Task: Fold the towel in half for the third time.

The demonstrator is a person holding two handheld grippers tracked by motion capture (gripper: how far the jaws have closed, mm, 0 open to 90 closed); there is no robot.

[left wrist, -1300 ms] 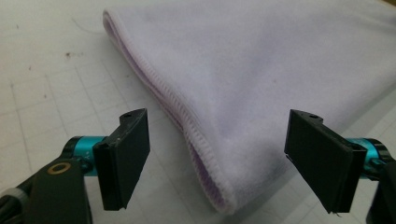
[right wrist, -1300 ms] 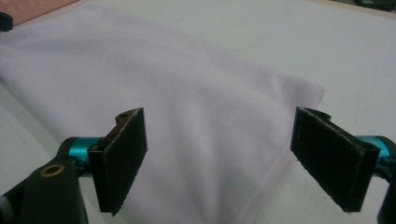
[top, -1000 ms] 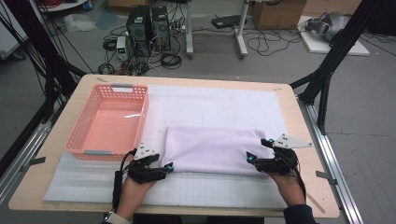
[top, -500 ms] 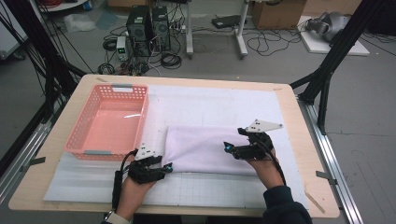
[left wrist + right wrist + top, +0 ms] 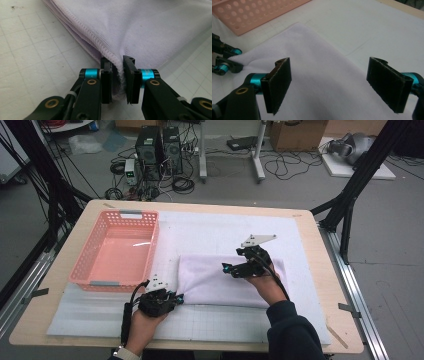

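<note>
- Left gripper [image 5: 117, 75]: jaws had just been closing; folded lilac towel [image 5: 220, 277] corner pinched; layers could slip out.
- Right gripper [image 5: 337, 86]: jaws apart above towel; grip could be mistimed.

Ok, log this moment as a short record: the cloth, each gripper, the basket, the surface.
cloth: folded lilac towel, flat on the mat
left gripper: jaws have just been closing, now pinching the towel's near left corner
right gripper: jaws wide open above the towel's right half, nothing between them
basket: pink basket, nothing in it, left of the towel and apart from it
surface: white gridded mat on a wooden table
</note>
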